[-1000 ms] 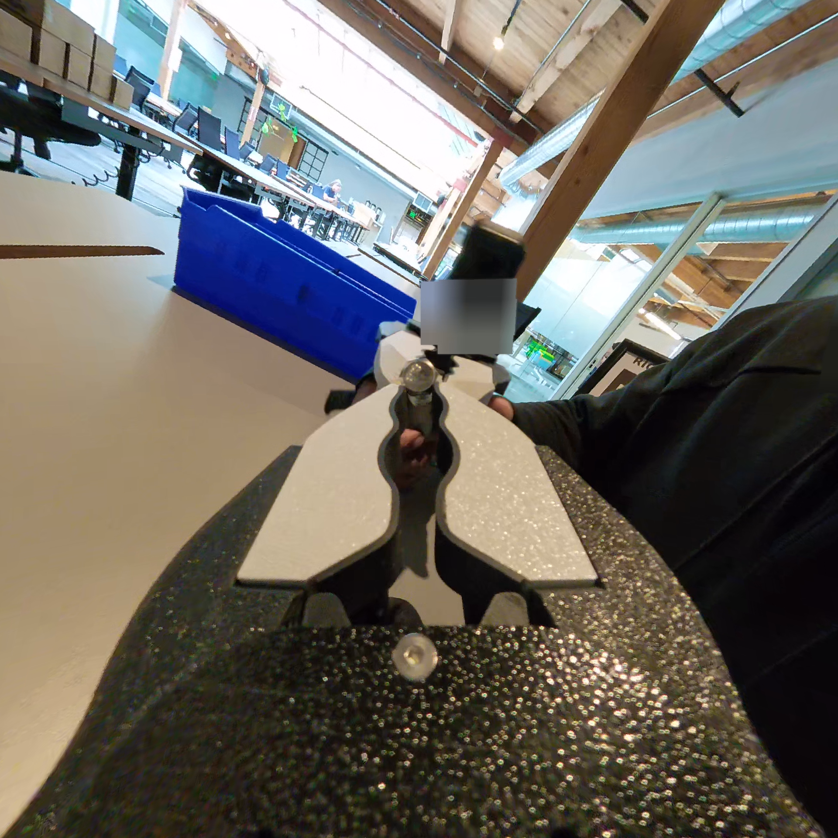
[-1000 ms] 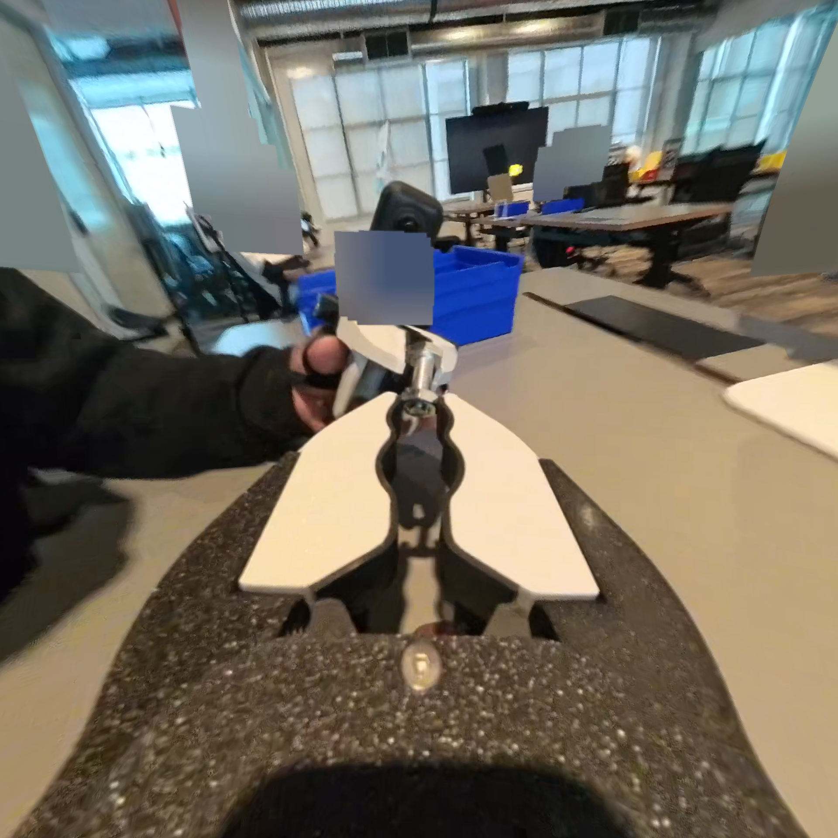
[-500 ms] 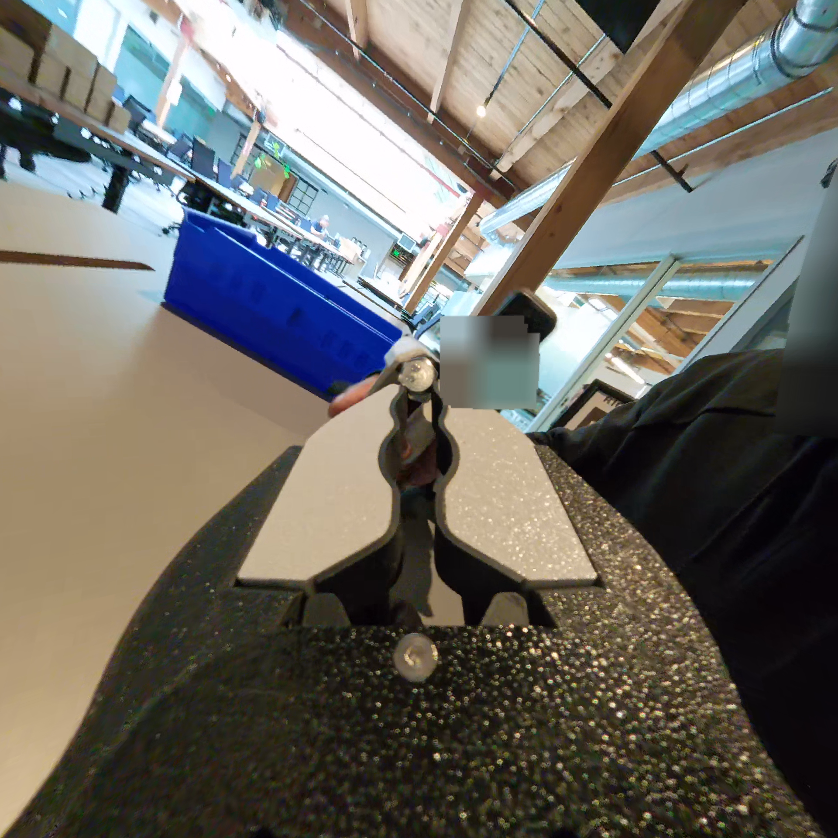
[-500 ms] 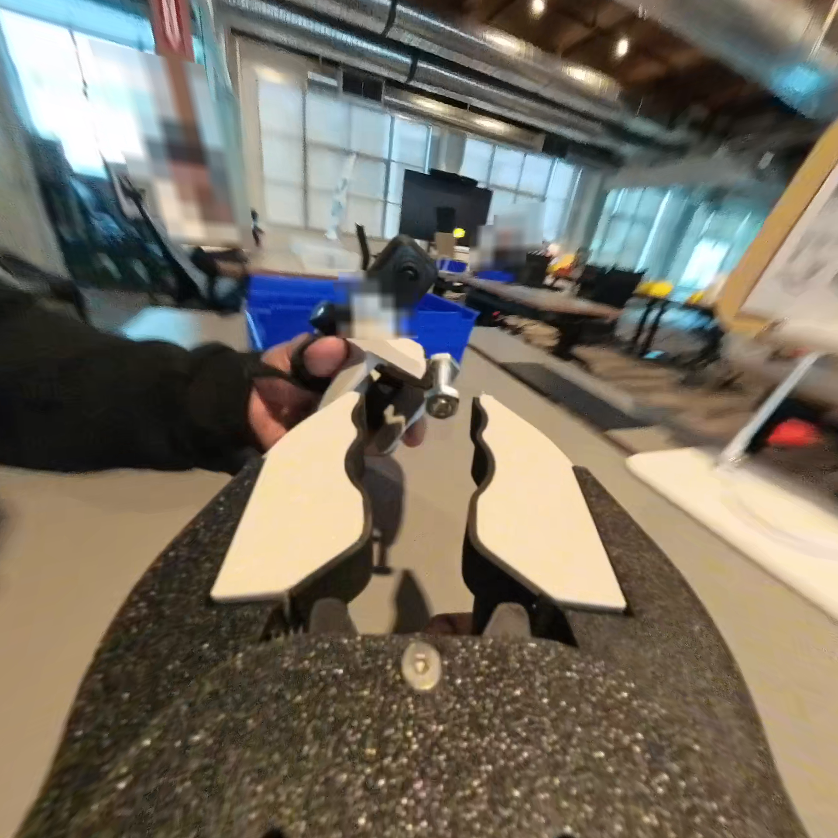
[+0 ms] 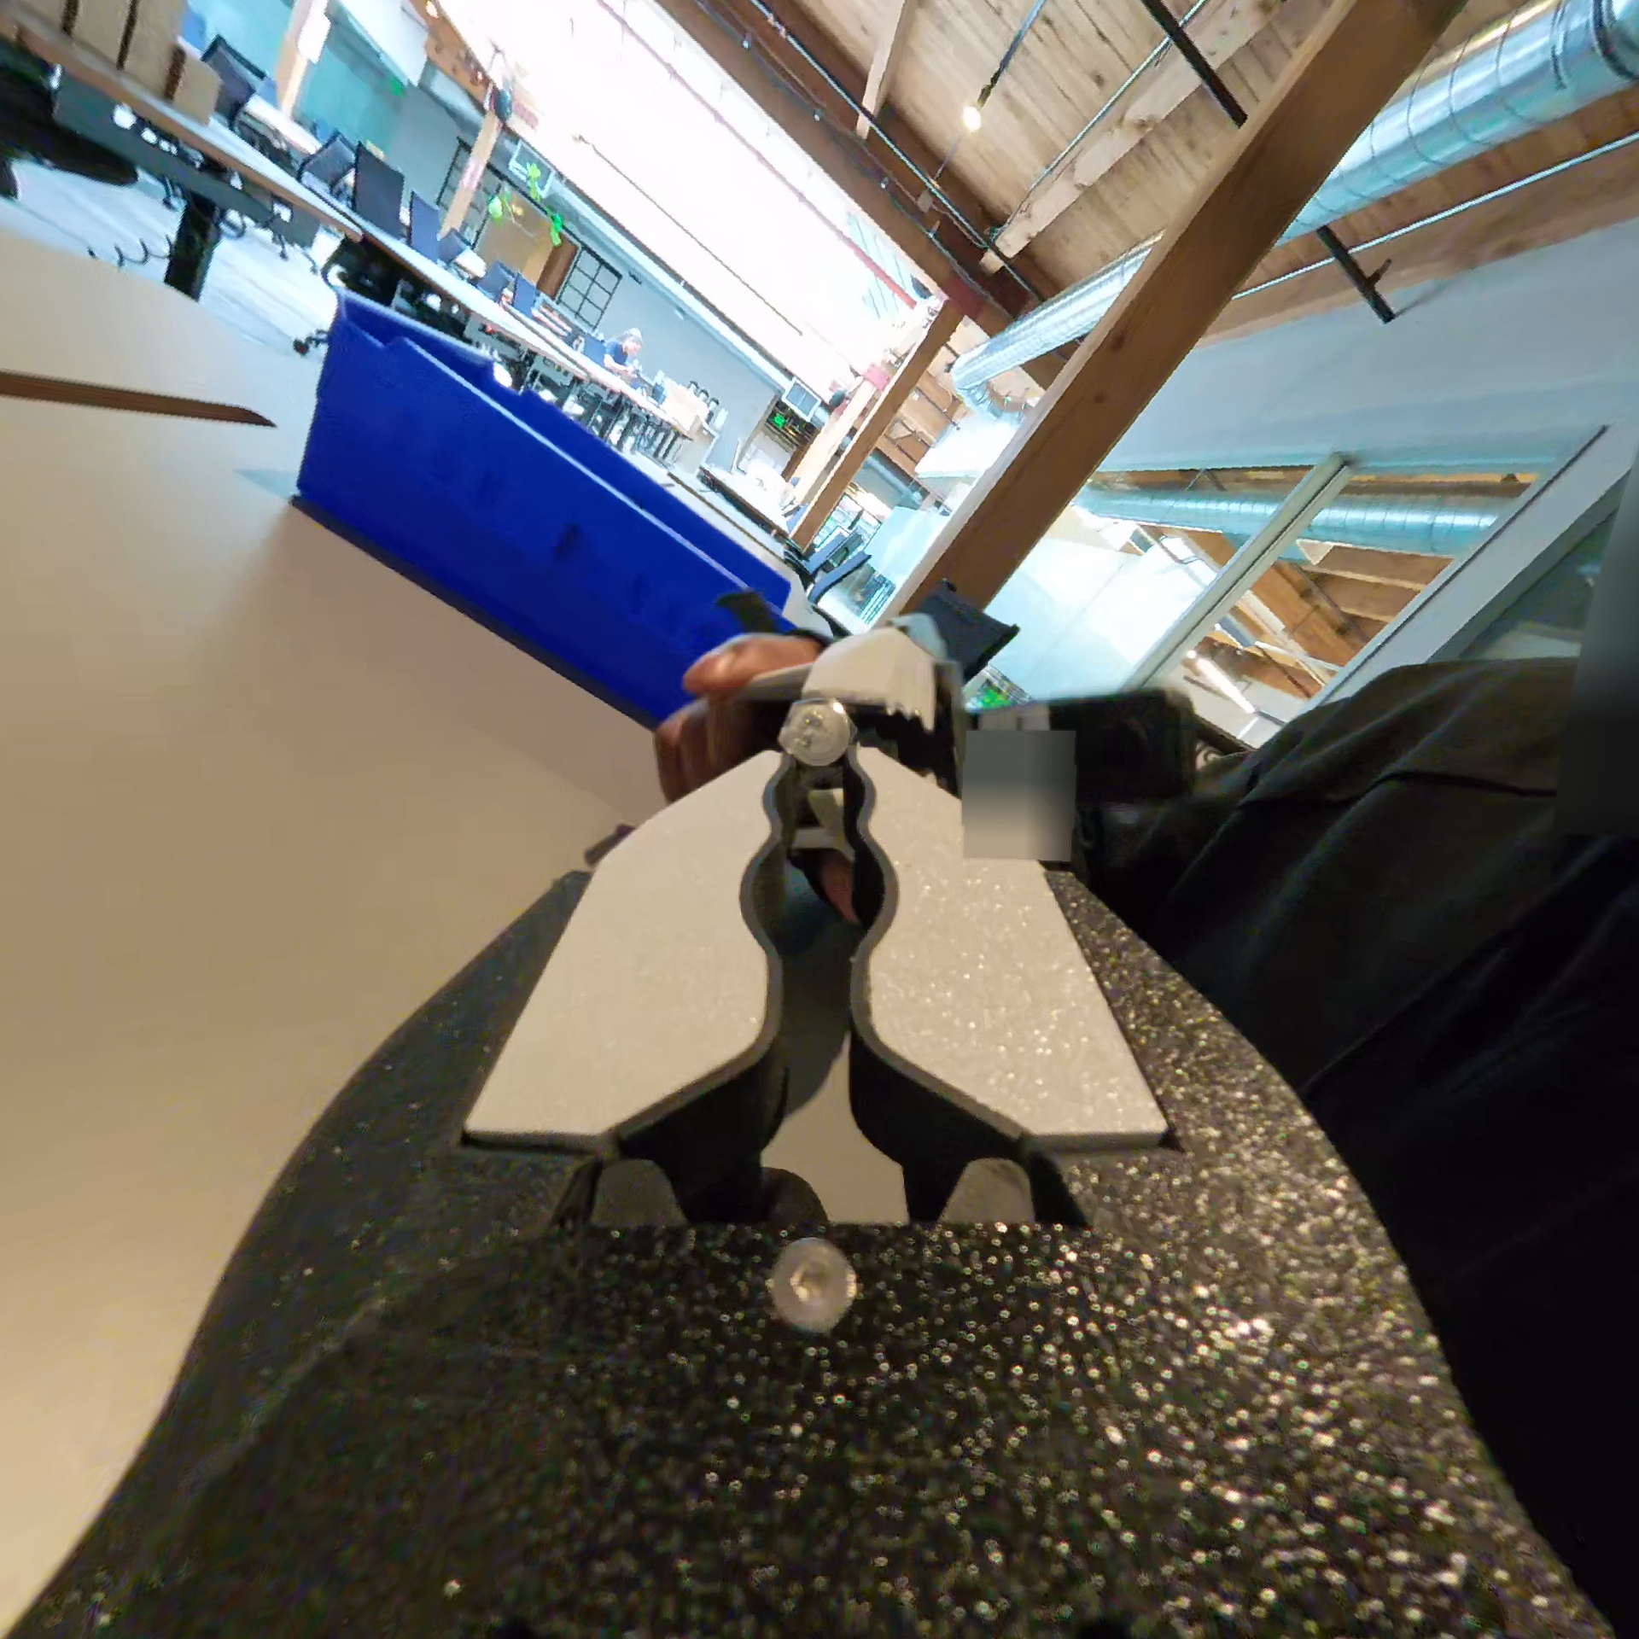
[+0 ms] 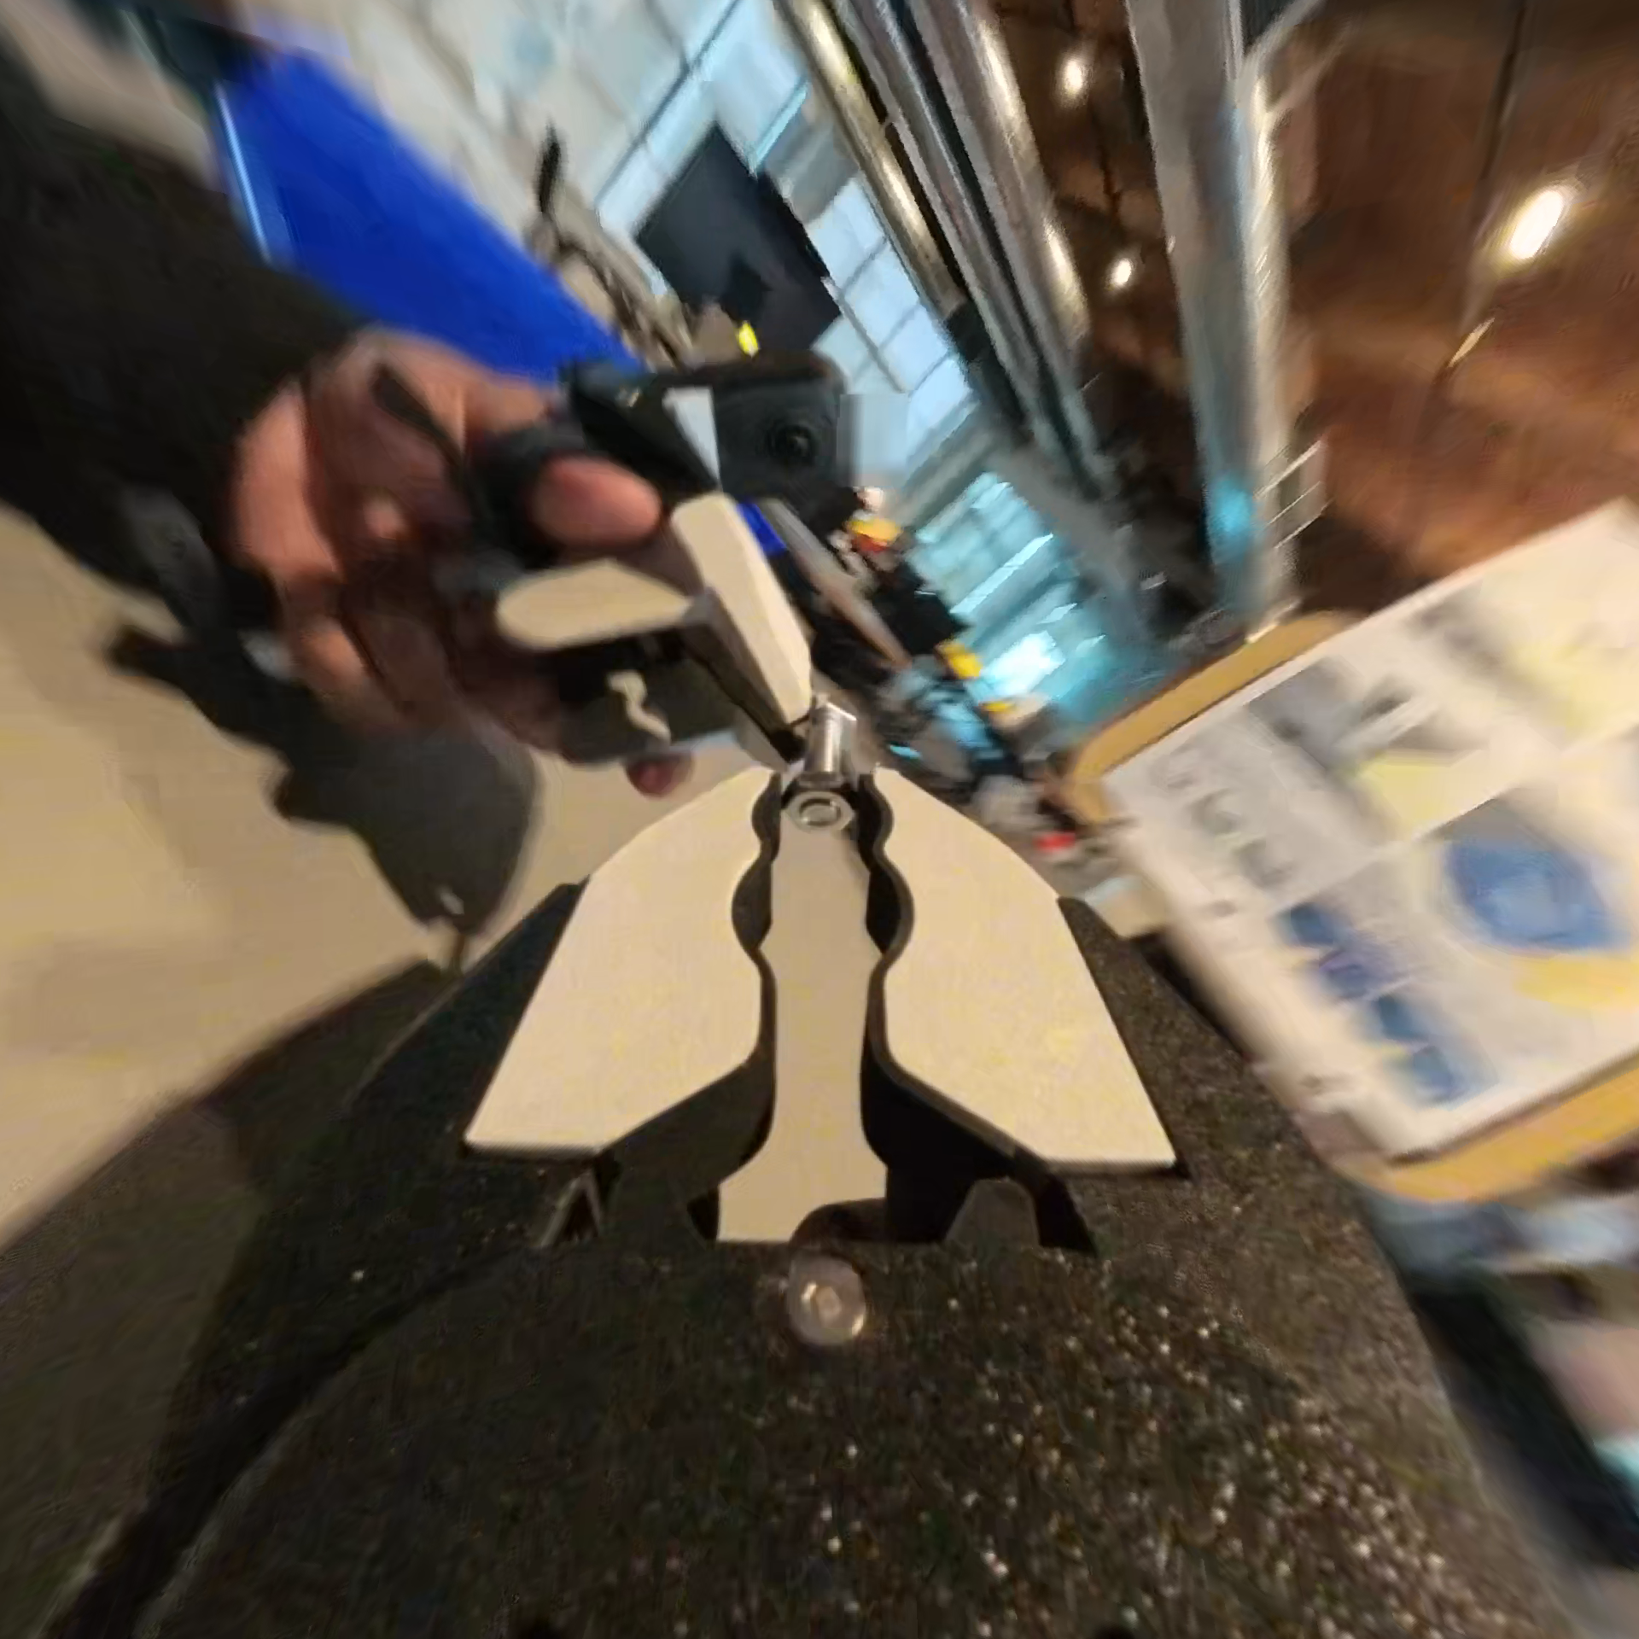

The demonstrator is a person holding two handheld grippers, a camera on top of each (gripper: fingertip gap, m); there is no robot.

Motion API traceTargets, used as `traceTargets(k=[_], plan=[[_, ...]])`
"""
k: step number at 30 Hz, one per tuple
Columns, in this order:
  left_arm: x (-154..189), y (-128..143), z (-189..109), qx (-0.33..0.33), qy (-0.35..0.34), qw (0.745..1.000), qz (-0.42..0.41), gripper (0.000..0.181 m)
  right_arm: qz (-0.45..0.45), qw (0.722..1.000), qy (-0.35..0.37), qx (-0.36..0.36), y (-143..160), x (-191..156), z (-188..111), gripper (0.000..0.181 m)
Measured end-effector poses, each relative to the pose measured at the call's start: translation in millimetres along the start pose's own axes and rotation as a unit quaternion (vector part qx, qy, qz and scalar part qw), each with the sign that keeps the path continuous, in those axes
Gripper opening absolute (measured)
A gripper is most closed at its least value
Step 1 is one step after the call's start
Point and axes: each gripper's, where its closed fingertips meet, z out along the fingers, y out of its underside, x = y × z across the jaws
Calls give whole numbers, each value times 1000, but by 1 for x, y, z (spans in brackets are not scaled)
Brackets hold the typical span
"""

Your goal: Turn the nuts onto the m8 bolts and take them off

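Bright daylight, blown-out ceiling glare, sharp left view; right view smeared by motion blur.

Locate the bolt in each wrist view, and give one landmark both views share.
Left wrist view: the bolt sits just above centre, head toward the camera, at the left gripper fingertips.
Right wrist view: the bolt sits just above centre, its shank leading away to the other gripper, nut end at the right gripper tips.
Shared landmark: the blue bin, upper left in both.
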Motion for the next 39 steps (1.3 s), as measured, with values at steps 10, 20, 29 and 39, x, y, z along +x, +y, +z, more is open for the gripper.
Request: traceTargets(k=[10,20,29,39], plan=[[6,-16,-6,39,-3,998,55,9,296,952,-56,51,-10,4,2,46],[3,-5,0,0,-29,994,102,8,487,861,-136,51,-6,-1,2,5],[-15,14,2,-43,-54,997,45,0,363,921,-143,-14,4,-29,8,0],[-55,-7,-33,-32,-187,978,83,0,382,918,-65,-88,53,17,-6,3]])
